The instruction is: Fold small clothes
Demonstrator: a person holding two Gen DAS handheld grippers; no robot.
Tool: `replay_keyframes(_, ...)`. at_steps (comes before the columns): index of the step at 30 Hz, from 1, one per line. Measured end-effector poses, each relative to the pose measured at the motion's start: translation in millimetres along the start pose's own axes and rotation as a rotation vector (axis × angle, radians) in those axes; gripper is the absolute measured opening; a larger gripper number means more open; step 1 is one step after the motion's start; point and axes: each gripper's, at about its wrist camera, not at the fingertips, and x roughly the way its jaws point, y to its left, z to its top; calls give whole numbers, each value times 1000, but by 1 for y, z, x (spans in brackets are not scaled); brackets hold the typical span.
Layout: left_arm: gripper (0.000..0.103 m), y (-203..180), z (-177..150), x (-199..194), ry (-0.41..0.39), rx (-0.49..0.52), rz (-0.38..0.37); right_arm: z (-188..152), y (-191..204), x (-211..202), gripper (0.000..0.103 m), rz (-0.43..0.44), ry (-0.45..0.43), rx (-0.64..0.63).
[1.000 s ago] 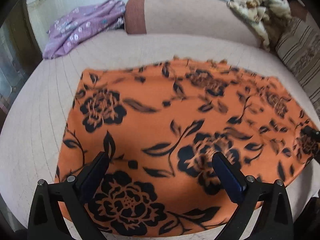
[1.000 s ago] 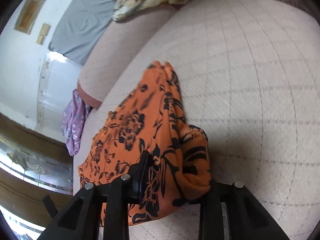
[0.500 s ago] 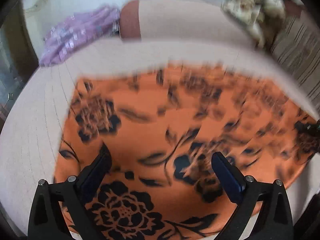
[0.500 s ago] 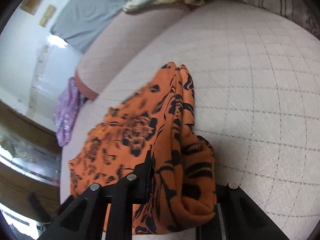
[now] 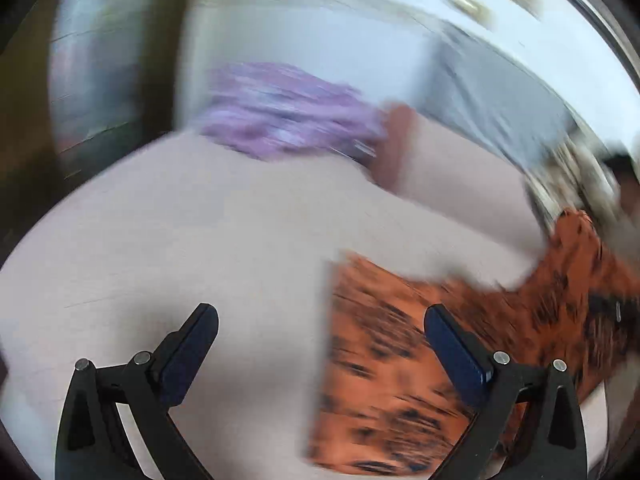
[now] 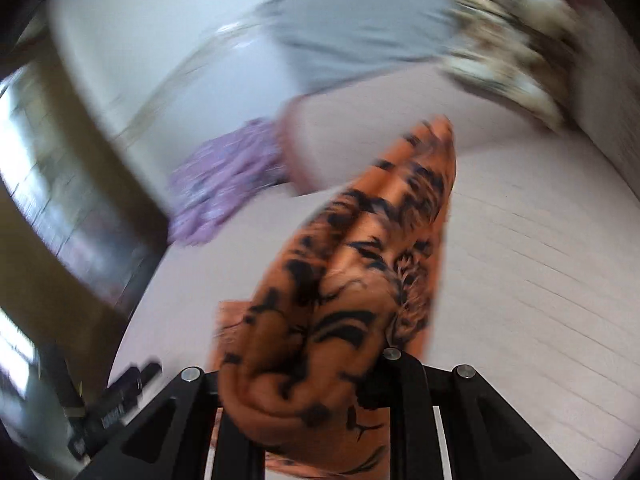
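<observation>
An orange cloth with black flowers lies on the pale bed cover; both views are blurred. My left gripper is open and empty, its right finger over the cloth's left part and its left finger over bare cover. My right gripper is shut on a bunched edge of the orange cloth and holds it raised above the bed, so the cloth hangs away in a long fold. The cloth hides the right gripper's fingertips.
A purple garment lies at the far edge of the bed, also in the right wrist view. A pink bolster and a beige patterned blanket lie at the back. Dark wooden furniture stands at the left.
My right gripper has lifted and swung its hold of the cloth up and over. My left gripper has swung to the left, so the cloth now sits at the right of its view.
</observation>
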Motion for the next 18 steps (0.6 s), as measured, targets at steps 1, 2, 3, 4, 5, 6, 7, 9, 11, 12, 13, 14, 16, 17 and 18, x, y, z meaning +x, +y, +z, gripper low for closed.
replay_keyframes(1,103,21,1,-2,-19,-44,39,-6,27,9,20,20,17,-55)
replay_keyframes(2,103,45,1,3,-21,-86,77,-20,59,27,20,36,58,-117)
replay_keyframes(3,103,56,0,9,-5,-113,102,-30,76,41,20,42,94,-147)
replay_keyframes(4,103,75,-8,18,40,-155,135,-51,97,72,20,46,175,-175)
replay_keyframes(5,102,82,-11,25,80,-190,144,-67,106,98,20,40,253,-192)
replay_keyframes(6,101,88,-12,30,115,-224,136,-86,112,127,21,23,348,-216)
replay_keyframes(7,101,95,-10,32,127,-255,104,-105,114,153,21,-4,422,-228)
replay_keyframes(9,101,95,-7,27,104,-246,86,-110,119,159,21,-31,394,-228)
replay_keyframes(11,101,90,-6,26,90,-225,81,-91,127,145,21,-9,366,-211)
replay_keyframes(12,101,88,-6,27,95,-217,71,-83,129,138,21,-11,349,-225)
replay_keyframes(13,101,81,-7,31,101,-205,62,-75,131,132,21,-14,332,-229)
replay_keyframes(14,101,76,-8,33,104,-191,56,-68,131,128,22,-10,318,-216)
replay_keyframes(16,101,76,-12,27,100,-173,57,-69,134,128,25,3,310,-199)
replay_keyframes(17,101,77,-12,25,96,-172,63,-79,136,135,30,-15,328,-205)
replay_keyframes(18,101,79,-14,24,95,-175,66,-92,137,144,52,-13,360,-209)
